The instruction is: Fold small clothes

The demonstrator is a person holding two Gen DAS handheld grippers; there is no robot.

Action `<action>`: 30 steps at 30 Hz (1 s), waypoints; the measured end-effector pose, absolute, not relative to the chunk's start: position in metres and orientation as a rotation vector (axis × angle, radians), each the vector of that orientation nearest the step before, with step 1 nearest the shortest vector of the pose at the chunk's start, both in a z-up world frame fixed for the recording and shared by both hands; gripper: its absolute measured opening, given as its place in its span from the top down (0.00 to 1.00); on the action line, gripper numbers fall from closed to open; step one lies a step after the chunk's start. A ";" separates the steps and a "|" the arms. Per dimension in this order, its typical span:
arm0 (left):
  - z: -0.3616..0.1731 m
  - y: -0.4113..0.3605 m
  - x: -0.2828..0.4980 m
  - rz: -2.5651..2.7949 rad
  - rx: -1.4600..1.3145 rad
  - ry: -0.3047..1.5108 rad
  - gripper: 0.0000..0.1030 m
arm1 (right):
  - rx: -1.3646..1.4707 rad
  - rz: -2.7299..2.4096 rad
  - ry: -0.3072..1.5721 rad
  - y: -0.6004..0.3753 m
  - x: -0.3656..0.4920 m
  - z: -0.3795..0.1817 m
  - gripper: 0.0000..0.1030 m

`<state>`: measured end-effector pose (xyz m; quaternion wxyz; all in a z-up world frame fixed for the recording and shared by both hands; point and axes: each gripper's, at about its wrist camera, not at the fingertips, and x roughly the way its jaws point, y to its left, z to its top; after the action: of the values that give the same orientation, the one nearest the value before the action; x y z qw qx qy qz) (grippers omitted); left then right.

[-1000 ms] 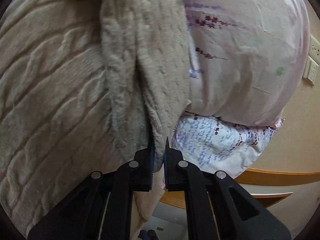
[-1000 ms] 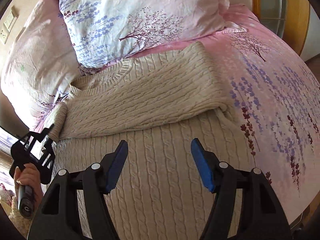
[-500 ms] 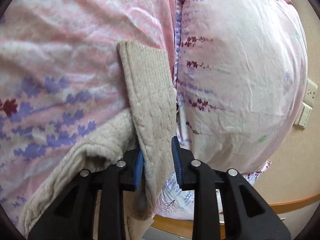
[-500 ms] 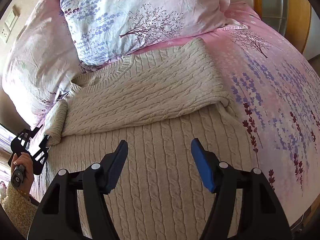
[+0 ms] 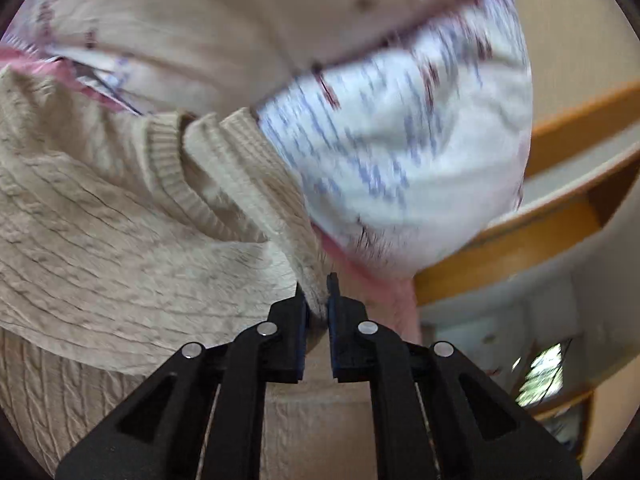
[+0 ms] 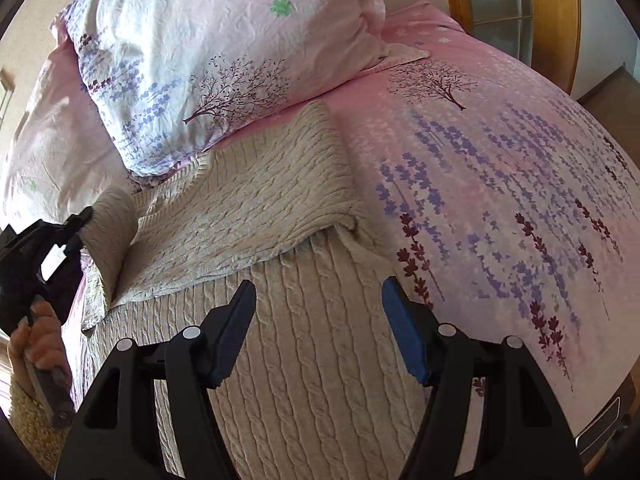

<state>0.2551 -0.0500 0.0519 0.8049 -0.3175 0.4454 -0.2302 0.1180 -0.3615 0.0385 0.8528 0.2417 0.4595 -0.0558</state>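
Lying part-folded on bedspread (image 6: pixel 500 168): cream cable-knit sweater (image 6: pixel 256 208), one sleeve (image 6: pixel 110 240) raised.

We're over the bed (image 6: pixel 500 168), pink floral cover; the cream cable-knit sweater (image 6: pixel 280 340) lies spread on it, two flowered pillows (image 6: pixel 208 52) at its head.

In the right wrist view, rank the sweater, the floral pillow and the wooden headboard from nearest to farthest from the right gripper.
1. Sweater: directly under and ahead of the right gripper.
2. Floral pillow: beyond the sweater, upper left.
3. Wooden headboard: farthest, top right corner.
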 end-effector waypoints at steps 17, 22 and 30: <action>0.050 0.034 0.166 -0.270 -0.302 1.007 0.66 | 0.709 0.124 0.998 -0.351 0.191 0.023 0.62; 0.045 0.116 0.117 -0.068 -0.310 1.030 0.66 | 0.706 0.135 1.074 -0.336 0.209 0.003 0.65; 0.025 0.150 0.077 -0.062 -0.399 1.072 0.66 | 0.592 0.140 1.053 -0.315 0.208 0.004 0.90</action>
<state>0.0771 0.1500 0.0250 0.8404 -0.1889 0.5071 -0.0292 0.2077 -0.3149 0.0040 0.8208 0.2781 0.4945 0.0659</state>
